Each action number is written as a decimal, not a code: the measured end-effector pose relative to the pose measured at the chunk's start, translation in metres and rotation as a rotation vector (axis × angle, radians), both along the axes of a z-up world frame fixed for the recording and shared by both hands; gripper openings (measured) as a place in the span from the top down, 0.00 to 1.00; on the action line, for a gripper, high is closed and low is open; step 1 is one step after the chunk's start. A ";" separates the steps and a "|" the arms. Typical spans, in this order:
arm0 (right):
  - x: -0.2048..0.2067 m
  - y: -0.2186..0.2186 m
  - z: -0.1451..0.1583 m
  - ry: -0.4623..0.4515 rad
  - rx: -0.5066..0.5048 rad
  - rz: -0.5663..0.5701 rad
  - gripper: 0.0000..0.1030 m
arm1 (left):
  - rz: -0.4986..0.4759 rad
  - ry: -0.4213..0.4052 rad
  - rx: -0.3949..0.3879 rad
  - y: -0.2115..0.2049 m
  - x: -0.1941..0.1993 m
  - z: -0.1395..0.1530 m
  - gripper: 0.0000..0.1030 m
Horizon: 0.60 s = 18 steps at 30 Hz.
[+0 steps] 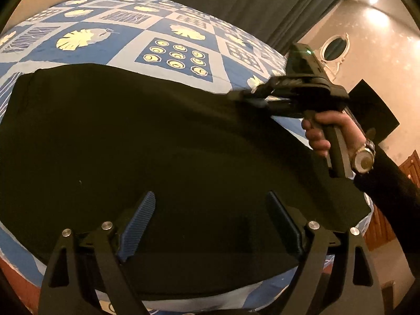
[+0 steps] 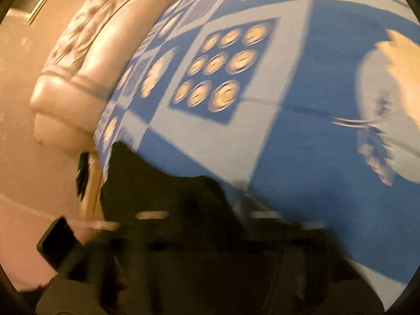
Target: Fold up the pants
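Observation:
The black pants (image 1: 136,141) lie spread over the blue patterned bedspread (image 1: 136,34). My left gripper (image 1: 210,210) is open, its blue-padded fingers (image 1: 137,223) hovering over the near part of the pants with nothing between them. My right gripper (image 1: 244,95) is seen in the left wrist view at the pants' far right edge, shut on the cloth and lifting it. The right wrist view is blurred; dark cloth (image 2: 168,191) shows at the bottom over the bedspread (image 2: 302,131), and the fingers are hard to make out.
A tufted beige headboard (image 2: 86,52) runs along the bed's edge. Dark curtains (image 1: 249,0) hang behind the bed. A round mirror (image 1: 336,48) and a black panel (image 1: 372,110) are at the right wall. A dark device (image 2: 56,241) lies on the floor.

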State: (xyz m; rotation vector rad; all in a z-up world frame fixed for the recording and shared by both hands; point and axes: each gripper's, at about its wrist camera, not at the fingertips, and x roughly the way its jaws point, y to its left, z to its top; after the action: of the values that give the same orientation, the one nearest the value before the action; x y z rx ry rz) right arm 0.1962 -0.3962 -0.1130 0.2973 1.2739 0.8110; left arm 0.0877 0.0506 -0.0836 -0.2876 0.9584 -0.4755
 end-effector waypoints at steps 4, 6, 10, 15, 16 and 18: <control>0.008 -0.005 -0.010 -0.001 0.003 -0.067 0.93 | -0.010 -0.032 0.043 -0.005 -0.004 -0.002 0.17; 0.008 -0.008 -0.015 0.023 0.044 -0.098 0.89 | -0.021 -0.053 0.073 -0.008 -0.007 -0.003 0.17; -0.010 -0.047 0.003 0.011 0.158 -0.236 0.65 | -0.065 -0.077 0.140 -0.015 -0.010 -0.004 0.17; -0.093 -0.168 0.037 -0.038 0.306 -0.416 0.38 | -0.095 -0.064 0.151 -0.018 -0.007 -0.006 0.11; -0.112 -0.195 0.043 -0.067 0.269 -0.451 0.38 | -0.100 -0.056 0.147 -0.019 -0.005 -0.006 0.07; -0.159 -0.260 0.055 -0.129 0.153 -0.545 0.38 | -0.119 -0.039 0.162 -0.023 -0.002 -0.007 0.06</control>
State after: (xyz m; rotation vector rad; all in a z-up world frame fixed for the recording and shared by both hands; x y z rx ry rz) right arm 0.0377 -0.6564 -0.0582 0.6708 0.9446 0.4490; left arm 0.0855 0.0281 -0.0902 -0.0751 0.9733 -0.5075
